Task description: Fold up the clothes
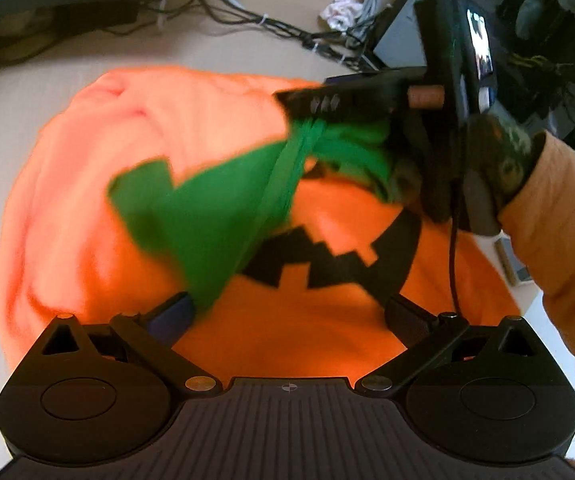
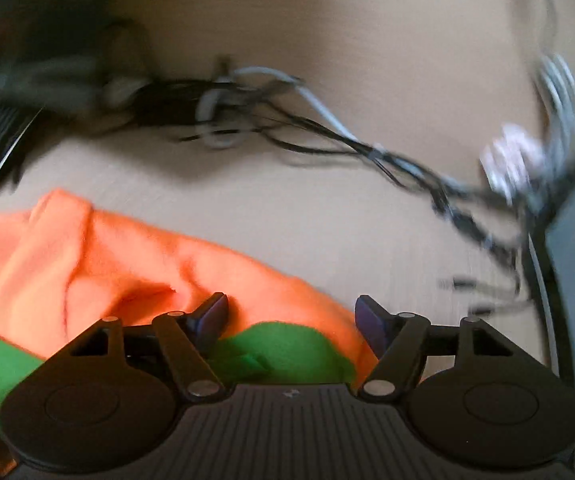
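One garment: orange pumpkin costume (image 1: 135, 184) with black jagged mouth (image 1: 327, 256), spread on the beige table (image 1: 7, 92)
Green collar (image 1: 207, 216): lifted off the costume's upper part, stretched taut, blurred
Right gripper (image 1: 311, 104): seen from the left wrist view above the costume's top edge; green cloth bunches at its fingers; own view shows its jaws apart with green cloth (image 2: 287, 352) between, so whether it pinches cannot be told
Left gripper (image 1: 287, 320): over the costume's lower half, below the mouth; jaws spread wide, collar tip beside left finger (image 1: 171, 316), nothing clamped
Cables (image 1: 247, 16): on the table beyond the costume's far edge
Handling (judgement): fleece-like, light, soft, limp, not slippery, not fragile; drapes and bunches
Hold (judgement): take hem or side edges, not the collar, which stretches
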